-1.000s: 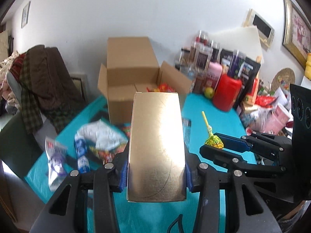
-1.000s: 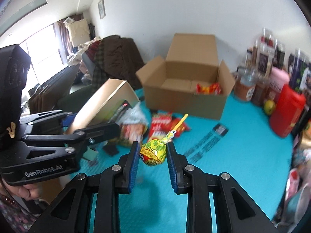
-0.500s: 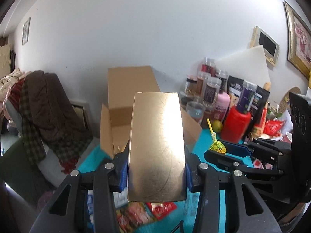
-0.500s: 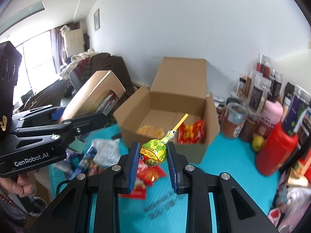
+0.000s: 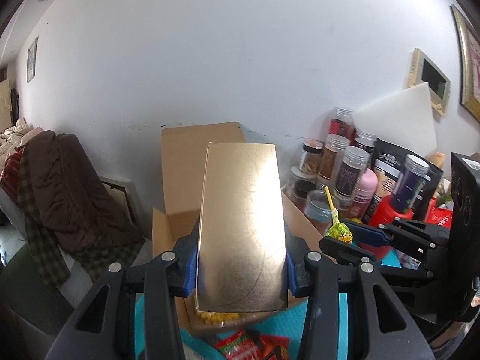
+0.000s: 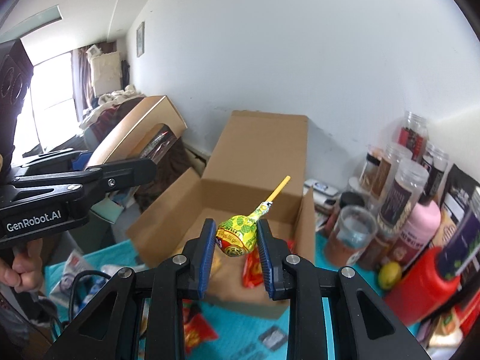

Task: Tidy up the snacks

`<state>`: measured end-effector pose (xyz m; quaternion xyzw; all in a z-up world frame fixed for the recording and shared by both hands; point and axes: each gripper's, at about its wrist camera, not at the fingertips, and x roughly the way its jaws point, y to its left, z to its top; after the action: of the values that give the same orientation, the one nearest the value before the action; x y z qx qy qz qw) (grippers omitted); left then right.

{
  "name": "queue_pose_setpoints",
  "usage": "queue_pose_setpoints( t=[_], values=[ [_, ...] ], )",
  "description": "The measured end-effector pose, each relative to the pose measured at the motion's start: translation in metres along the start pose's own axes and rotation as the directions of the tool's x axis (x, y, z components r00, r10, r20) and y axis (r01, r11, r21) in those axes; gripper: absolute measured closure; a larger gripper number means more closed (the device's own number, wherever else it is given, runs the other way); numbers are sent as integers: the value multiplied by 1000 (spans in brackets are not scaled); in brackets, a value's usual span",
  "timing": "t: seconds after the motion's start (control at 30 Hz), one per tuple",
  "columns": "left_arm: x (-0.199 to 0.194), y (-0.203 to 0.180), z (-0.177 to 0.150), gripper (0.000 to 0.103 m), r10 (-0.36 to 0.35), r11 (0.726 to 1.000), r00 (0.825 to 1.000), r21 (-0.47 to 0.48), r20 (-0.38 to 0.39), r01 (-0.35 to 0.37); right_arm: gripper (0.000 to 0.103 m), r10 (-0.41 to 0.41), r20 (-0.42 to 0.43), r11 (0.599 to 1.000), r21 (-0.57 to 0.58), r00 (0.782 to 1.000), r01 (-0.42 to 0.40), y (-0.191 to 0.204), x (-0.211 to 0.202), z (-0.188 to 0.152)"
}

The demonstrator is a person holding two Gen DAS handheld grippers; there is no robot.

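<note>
Two snacks riding above the cardboard box (image 6: 240,210): left gripper (image 5: 241,262) clamping gold carton (image 5: 241,225) at its sides, stiff, probably light; right gripper (image 6: 237,241) pinching lollipop (image 6: 238,235) by its hard, crinkly wrapped head.

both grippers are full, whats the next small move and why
Probably carry the right gripper a little further forward over the open brown cardboard box, then release. Its fingers pinch the yellow-wrapped lollipop near the box's front edge, and red snack packets already lie inside. The left gripper clamps a tall gold carton.
</note>
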<state>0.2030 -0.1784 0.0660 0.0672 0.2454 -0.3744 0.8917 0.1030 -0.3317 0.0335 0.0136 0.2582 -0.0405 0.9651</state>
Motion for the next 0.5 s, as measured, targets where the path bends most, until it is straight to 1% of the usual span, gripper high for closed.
queue_pose_setpoints(
  t=[0.2, 0.27, 0.37, 0.5],
  values=[
    [49, 8, 13, 59, 29, 1000, 999, -6, -34, -29, 75, -16, 4, 1000, 7, 1000, 16, -17, 33, 14],
    [63, 12, 13, 59, 42, 999, 998, -17, -48, -43, 75, -5, -5, 1000, 16, 1000, 5, -23, 47, 17],
    [90, 15, 11, 59, 51, 998, 995, -28, -90, -54, 75, 14, -26, 999, 35, 1000, -13, -31, 65, 18],
    [120, 20, 1, 59, 77, 996, 985, -27, -153, -82, 75, 13, -69, 999, 49, 998, -9, -36, 90, 13]
  ],
)
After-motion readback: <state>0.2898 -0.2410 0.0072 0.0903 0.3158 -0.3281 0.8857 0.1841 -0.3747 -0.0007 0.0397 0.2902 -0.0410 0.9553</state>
